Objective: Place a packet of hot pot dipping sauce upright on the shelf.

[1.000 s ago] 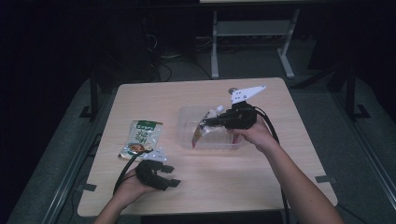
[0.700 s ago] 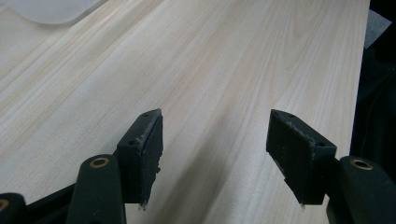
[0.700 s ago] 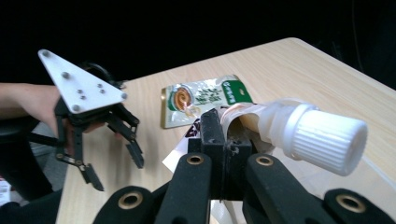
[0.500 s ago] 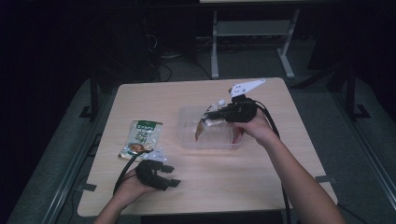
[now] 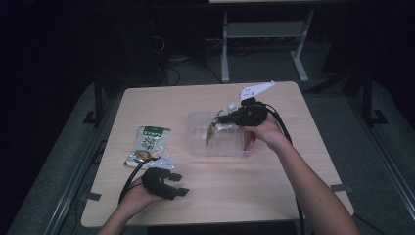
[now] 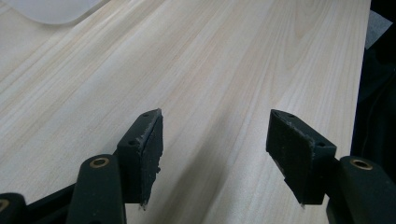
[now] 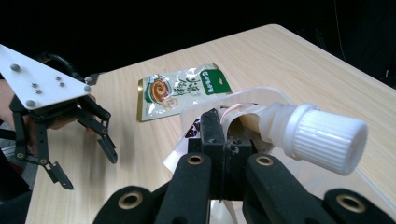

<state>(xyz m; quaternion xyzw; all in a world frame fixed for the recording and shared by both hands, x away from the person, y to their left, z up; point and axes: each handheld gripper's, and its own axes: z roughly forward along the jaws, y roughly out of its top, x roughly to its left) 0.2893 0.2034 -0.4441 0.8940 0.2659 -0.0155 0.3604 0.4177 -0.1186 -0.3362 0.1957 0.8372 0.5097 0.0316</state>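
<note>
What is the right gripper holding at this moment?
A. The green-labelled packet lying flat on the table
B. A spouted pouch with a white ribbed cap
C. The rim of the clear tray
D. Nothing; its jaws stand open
B: in the right gripper view the right gripper has its jaws closed on the spouted pouch, just beside its white ribbed cap, while the green-labelled packet lies apart on the table.

pale matt wood-grain table; clear glossy plastic tray; shiny foil-like green snack packet; spout pouch with ribbed white plastic cap; matt black gripper pads.
</note>
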